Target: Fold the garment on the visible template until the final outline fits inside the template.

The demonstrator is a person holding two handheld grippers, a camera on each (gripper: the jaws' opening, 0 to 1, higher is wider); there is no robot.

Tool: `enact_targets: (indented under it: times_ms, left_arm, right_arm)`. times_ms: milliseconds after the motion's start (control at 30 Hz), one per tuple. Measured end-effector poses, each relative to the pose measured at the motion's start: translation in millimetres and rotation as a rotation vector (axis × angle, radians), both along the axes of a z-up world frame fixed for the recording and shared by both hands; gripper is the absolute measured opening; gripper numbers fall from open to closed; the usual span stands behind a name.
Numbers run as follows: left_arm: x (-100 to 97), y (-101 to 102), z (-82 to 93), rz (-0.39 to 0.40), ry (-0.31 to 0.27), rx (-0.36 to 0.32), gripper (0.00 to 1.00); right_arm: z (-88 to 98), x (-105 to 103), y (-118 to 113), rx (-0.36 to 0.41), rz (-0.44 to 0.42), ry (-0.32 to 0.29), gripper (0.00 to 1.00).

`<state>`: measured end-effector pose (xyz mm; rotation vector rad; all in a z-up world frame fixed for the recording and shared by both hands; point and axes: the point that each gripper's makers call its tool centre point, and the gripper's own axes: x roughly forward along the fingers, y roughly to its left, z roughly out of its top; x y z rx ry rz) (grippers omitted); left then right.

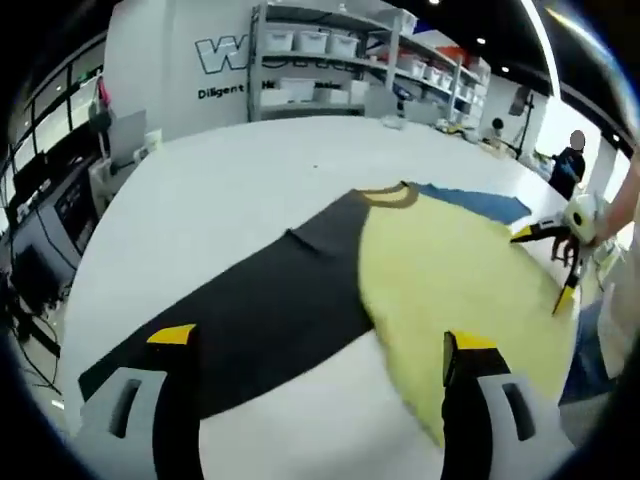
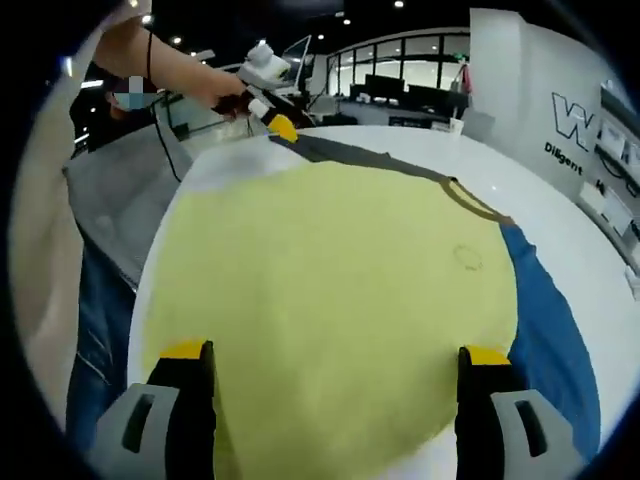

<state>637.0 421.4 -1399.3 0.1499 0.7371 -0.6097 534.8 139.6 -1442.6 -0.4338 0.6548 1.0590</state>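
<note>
"Where was the shirt [image 2: 330,300]?"

"It lay flat on the big white table [image 1: 230,180]. The middle part was yellow. One sleeve was black [image 1: 250,310] and the other was blue [image 2: 550,340]. The neck had a dark ring [image 1: 390,196]."

"Which way did it stretch?"

"Its long way ran from the black sleeve to the blue sleeve. In the left gripper view that line went from the near left up to the far right. The black sleeve lay just ahead of the left gripper [image 1: 320,345]. The yellow middle and the blue sleeve lay just ahead of the right gripper [image 2: 335,355]."

"So who was nearer to what?"

"The left one was nearer the black sleeve. The right one was nearer the blue sleeve and the yellow edge. I think each should take its own side for a fold."

"Were the grippers holding anything?"

"No. Both had their jaws wide apart, with nothing between them."

"Could you see the shape it had to fit in?"

"I could not tell. No outline showed on the table."

"Anything else around?"

"Shelves with white boxes [image 1: 320,45] stood far behind the table."
</note>
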Motion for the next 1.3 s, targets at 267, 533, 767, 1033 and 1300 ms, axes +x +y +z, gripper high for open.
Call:
enact_targets:
  times_ms: [267,533,767,1033,1300]
  left_arm:
    - [-71.7,-75.8,-25.4,-0.247,0.041,0.03,0.98]
    - [-115.1,-82.7,-54.3,-0.366,0.081,0.113,0.99]
    - [-120.1,-77.8,-56.1,-0.379,0.052,0.145,0.99]
    - [-120.6,-75.3,-53.0,-0.362,0.059,0.151,0.99]
    - [-26.6,-30.6,-21.8,-0.047,0.004,0.006,0.99]
  right_arm:
    - [-10.0,-28.5,-4.8,-0.027,0.015,-0.004,1.0]
    - [-10.8,-40.1,-10.9,-0.015,-0.023,0.023,1.0]
    - [-10.6,-41.8,-11.6,-0.002,-0.044,0.014,1.0]
    - [-10.1,-41.5,-11.6,-0.013,-0.047,0.021,0.99]
    - [4.1,-21.3,-8.9,0.016,-0.087,0.008,0.98]
